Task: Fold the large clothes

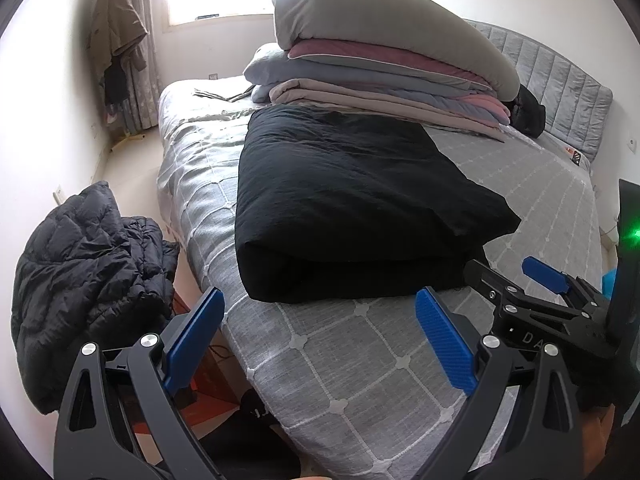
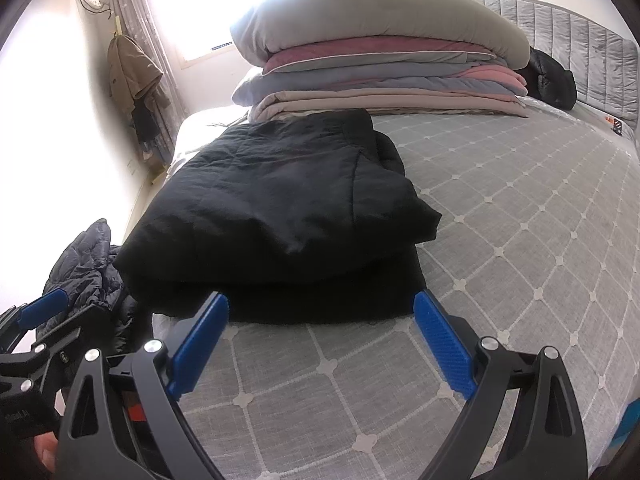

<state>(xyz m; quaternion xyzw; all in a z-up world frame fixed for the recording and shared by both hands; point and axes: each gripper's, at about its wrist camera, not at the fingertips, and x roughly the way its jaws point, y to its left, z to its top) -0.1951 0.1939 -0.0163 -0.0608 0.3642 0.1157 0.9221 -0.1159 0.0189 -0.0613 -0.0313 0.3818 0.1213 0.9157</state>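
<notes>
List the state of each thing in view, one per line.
black garment: folded, lying on the bed
left gripper: open, empty
right gripper: open, empty
bedding stack: folded, piled
puffer jacket: crumpled, off the bed

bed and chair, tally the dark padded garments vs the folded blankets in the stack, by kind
Dark garments: 3 — folded black one on the bed, puffer beside the bed, black one behind the stack
Stacked bedding layers: 4 at least — grey bundle, maroon, blue-grey, beige
Total: 7
</notes>
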